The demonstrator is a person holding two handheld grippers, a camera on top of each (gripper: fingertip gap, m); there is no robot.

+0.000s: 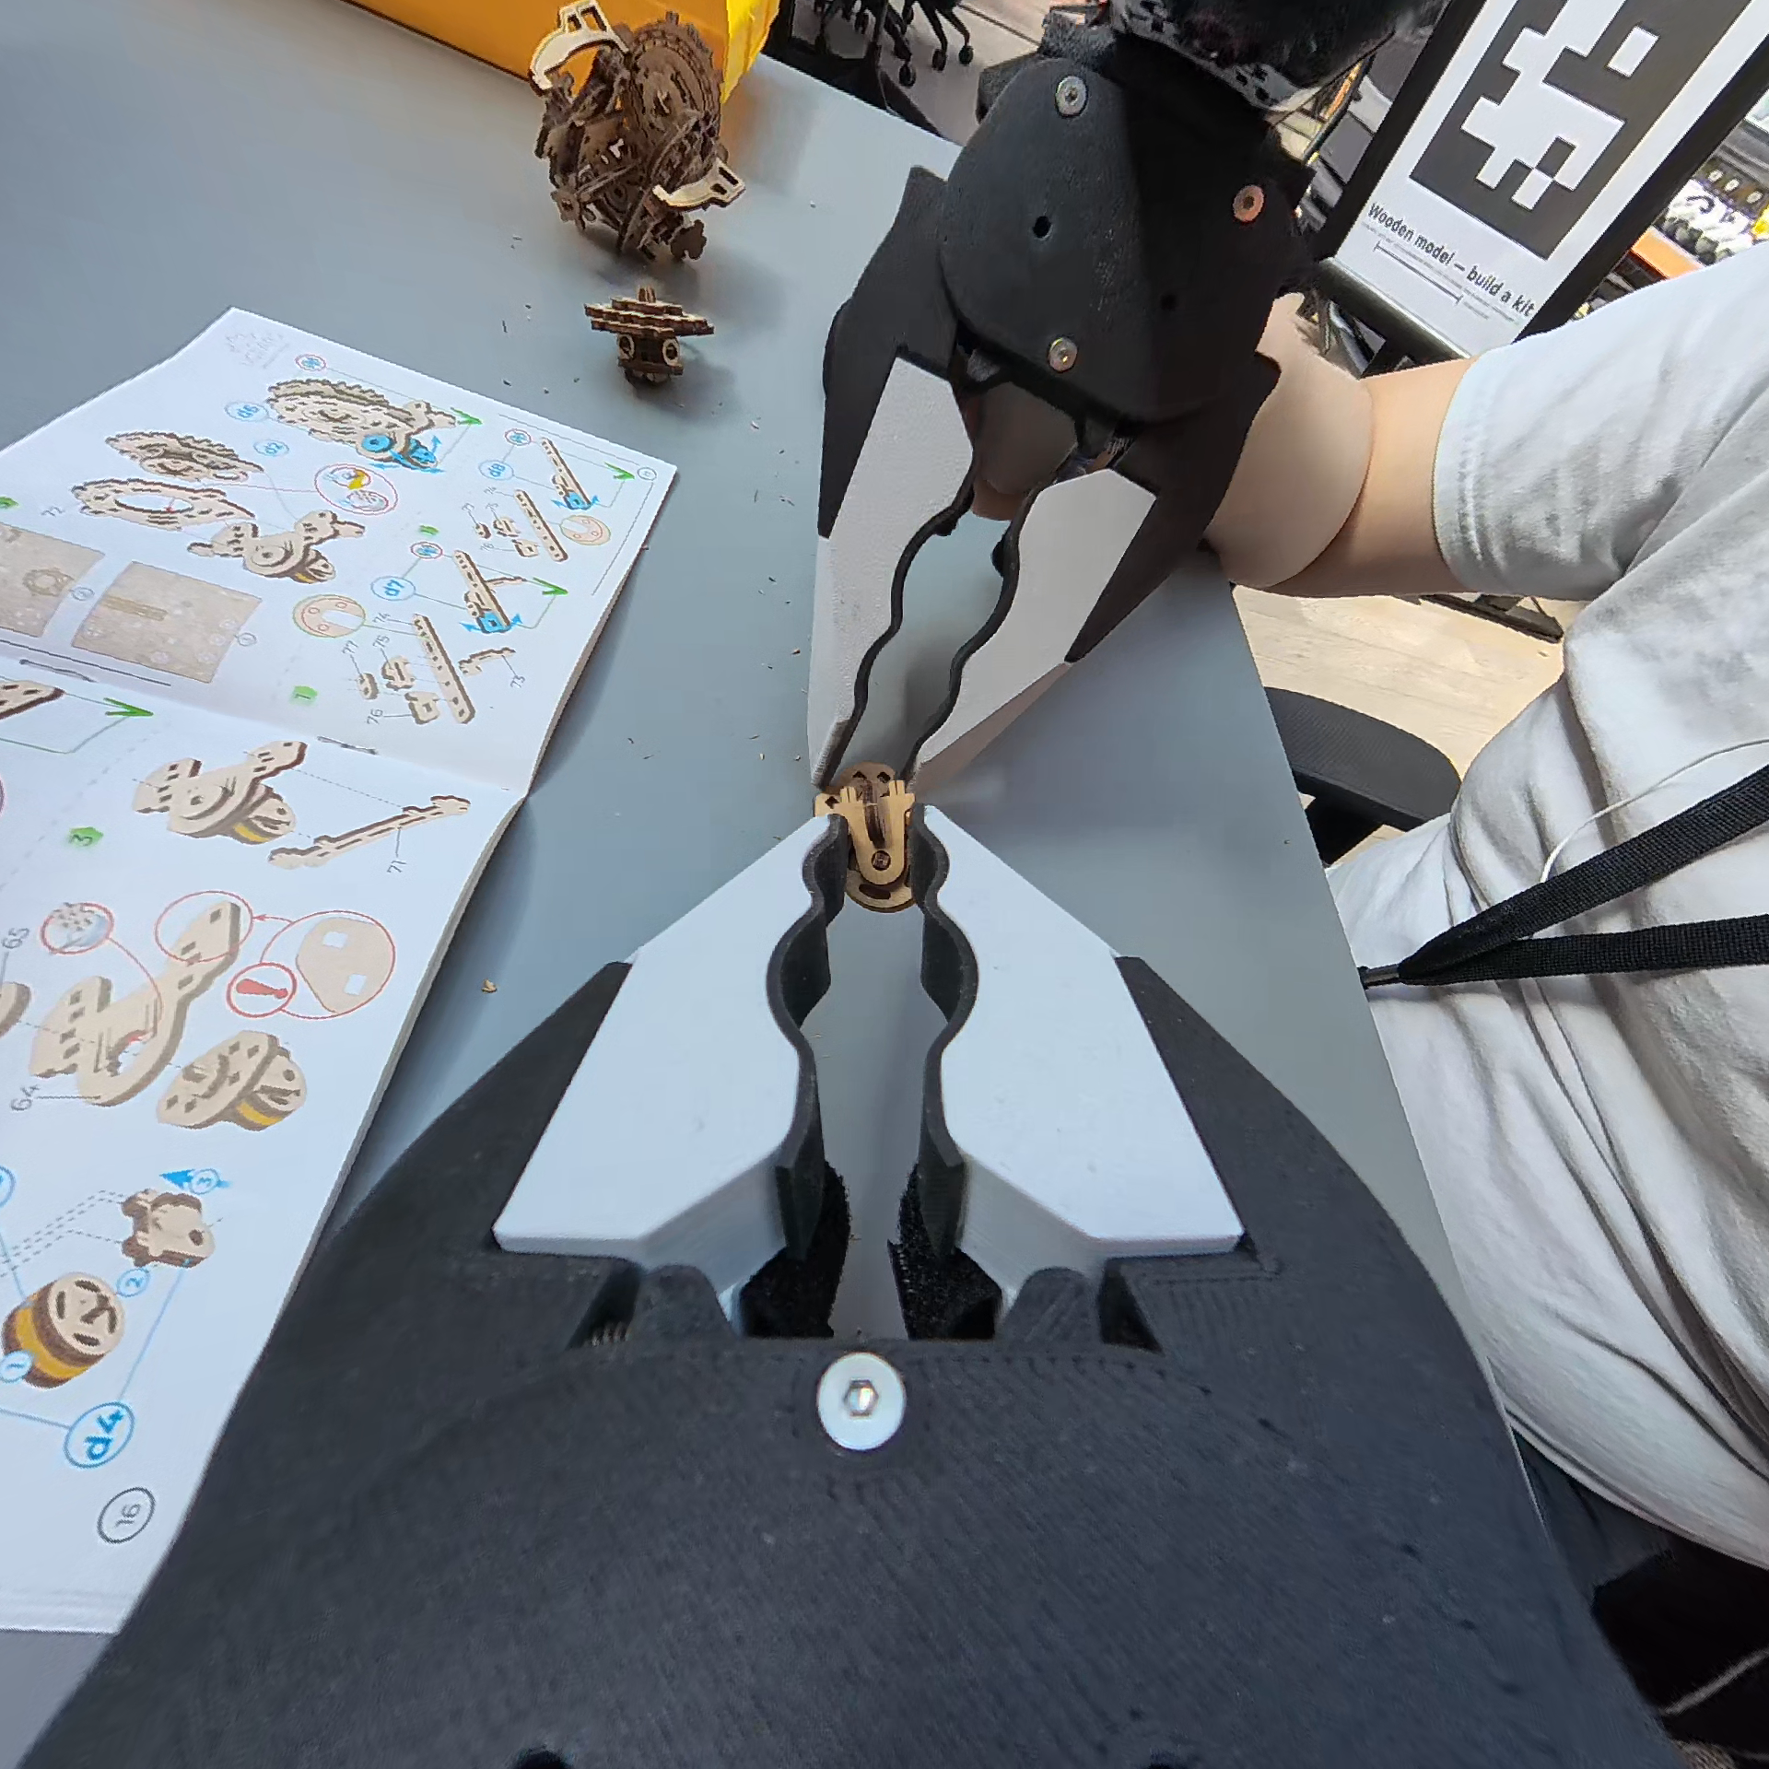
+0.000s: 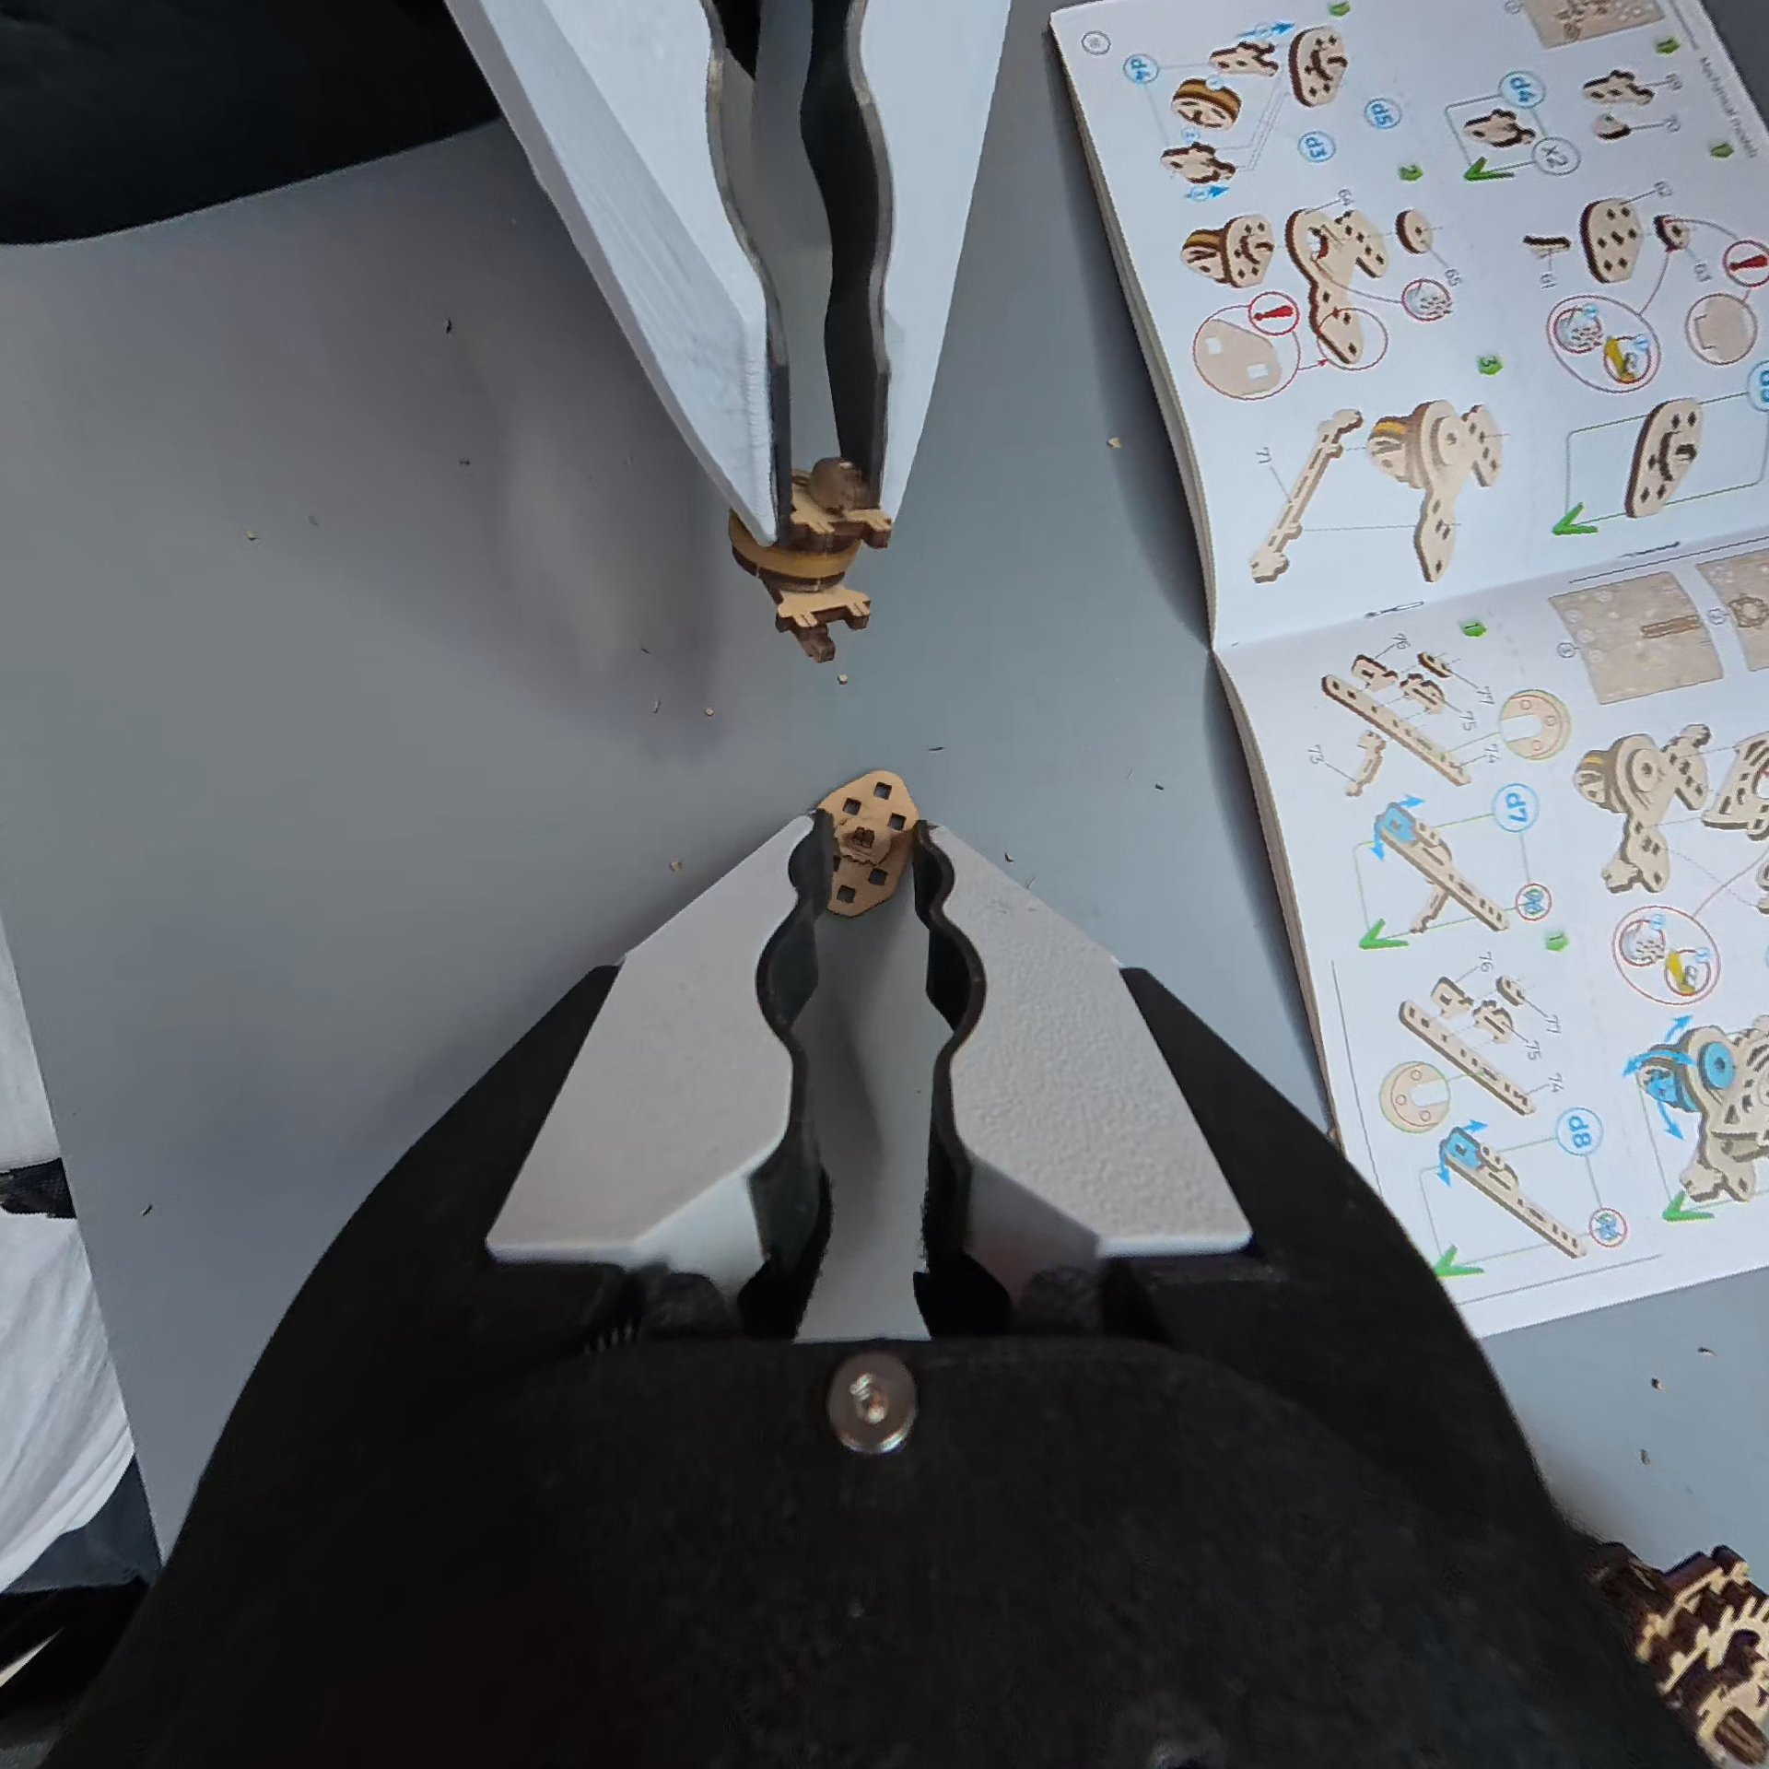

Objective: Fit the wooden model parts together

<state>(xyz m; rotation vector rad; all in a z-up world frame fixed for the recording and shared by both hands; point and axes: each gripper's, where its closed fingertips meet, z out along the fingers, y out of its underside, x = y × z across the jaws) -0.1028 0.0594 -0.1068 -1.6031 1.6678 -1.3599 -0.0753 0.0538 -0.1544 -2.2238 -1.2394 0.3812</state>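
Observation:
My left gripper [image 1: 873, 831] is shut on a small wooden sub-assembly [image 1: 876, 862], a round disc with a pronged piece. In the right wrist view this gripper [image 2: 828, 507] comes down from the top with the sub-assembly [image 2: 814, 565], prongs pointing out. My right gripper [image 2: 866, 833] is shut on a small flat wooden plate with square holes [image 2: 866, 842]. A short gap of grey table [image 2: 383, 670] shows between the two parts there. In the left wrist view the right gripper [image 1: 869, 766] meets mine tip to tip and the parts overlap.
An open instruction booklet [image 1: 287, 670] lies on the left, also seen in the right wrist view [image 2: 1484, 670]. A large wooden gear model [image 1: 632, 134] and a smaller wooden piece [image 1: 649, 330] stand at the back. The table edge [image 1: 1283, 766] and a person's arm [image 1: 1340, 459] are at the right. My hands' fingertips stand some 6 centimetres from each other. About 30 centimetres separates my right fingertips from the large wooden gear model [image 1: 632, 134].

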